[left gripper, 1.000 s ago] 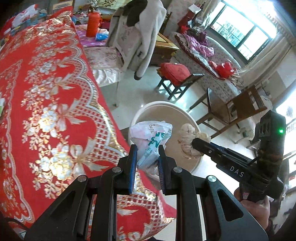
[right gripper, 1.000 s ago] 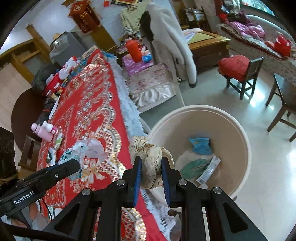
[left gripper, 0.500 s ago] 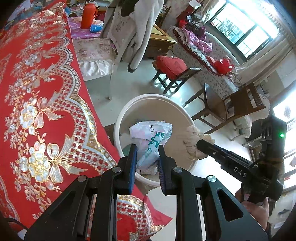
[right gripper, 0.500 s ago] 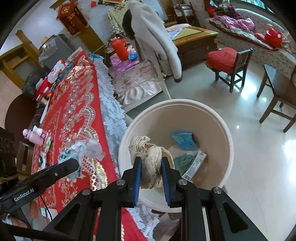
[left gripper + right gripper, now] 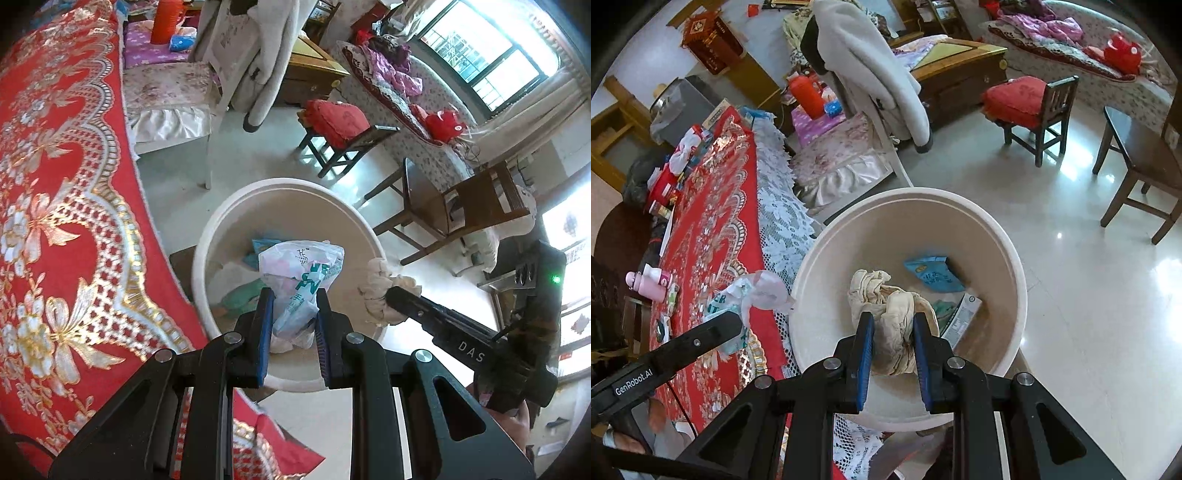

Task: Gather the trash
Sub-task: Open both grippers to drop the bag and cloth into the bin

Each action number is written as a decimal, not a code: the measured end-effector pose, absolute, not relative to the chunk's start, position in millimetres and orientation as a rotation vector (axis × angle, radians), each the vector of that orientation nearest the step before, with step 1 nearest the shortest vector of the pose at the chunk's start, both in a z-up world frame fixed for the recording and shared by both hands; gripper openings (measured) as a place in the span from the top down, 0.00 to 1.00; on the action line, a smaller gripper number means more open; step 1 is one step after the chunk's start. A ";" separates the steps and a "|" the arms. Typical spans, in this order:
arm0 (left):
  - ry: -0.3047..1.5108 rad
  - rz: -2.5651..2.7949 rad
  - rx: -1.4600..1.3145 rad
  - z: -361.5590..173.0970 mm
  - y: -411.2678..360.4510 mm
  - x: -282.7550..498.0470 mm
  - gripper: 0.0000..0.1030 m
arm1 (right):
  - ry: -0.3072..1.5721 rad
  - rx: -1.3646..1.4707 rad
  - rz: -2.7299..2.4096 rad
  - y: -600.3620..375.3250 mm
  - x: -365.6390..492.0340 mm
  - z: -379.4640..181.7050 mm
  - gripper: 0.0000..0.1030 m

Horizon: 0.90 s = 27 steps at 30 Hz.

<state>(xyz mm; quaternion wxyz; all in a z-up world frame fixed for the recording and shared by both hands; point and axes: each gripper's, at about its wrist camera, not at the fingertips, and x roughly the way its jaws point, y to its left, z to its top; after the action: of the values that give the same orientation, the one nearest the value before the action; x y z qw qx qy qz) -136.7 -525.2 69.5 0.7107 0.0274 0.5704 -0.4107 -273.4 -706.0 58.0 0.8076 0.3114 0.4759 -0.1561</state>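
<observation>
Jaws of the left gripper (image 5: pixel 293 321) pinch a crinkled white-and-green plastic bag (image 5: pixel 301 273), the right gripper (image 5: pixel 893 345) a wadded cream rag (image 5: pixel 890 314).

Bright window (image 5: pixel 484 55) daylight, floor (image 5: pixel 1071 229) glare, fisheye-warped edges.

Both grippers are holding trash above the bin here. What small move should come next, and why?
Probably open both and let go. The left gripper pinches a crumpled white plastic bag with green print, the right gripper a wadded beige cloth, and each appears over the mouth of the round cream plastic bin.
</observation>
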 end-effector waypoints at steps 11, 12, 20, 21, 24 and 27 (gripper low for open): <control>1.274 -0.899 0.099 56.9 -543.9 -144.9 0.82 | 1.046 0.650 -0.303 -715.6 -265.3 49.1 0.81; 1.273 -0.897 0.103 56.0 -544.7 -145.8 0.81 | 1.048 0.653 -0.300 -715.9 -264.5 47.6 0.81; 1.254 -0.858 0.148 53.3 -551.2 -149.9 0.76 | 1.070 0.652 -0.283 -717.3 -262.5 38.8 0.81; 1.252 -0.853 0.152 53.0 -551.1 -149.7 0.72 | 1.073 0.651 -0.282 -716.6 -262.3 38.0 0.81; 1.254 -0.846 0.147 51.7 -550.7 -149.3 0.64 | 1.094 0.644 -0.288 -715.6 -261.7 34.2 0.80; 1.258 -0.841 0.142 51.2 -548.9 -148.3 0.58 | 1.116 0.637 -0.285 -715.5 -261.4 31.2 0.80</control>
<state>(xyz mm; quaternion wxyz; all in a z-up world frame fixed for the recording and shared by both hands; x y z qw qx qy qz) -148.3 -548.9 51.2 0.7247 0.0644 0.5703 -0.3814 -261.4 -715.5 31.2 0.7911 0.2960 0.5187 -0.1323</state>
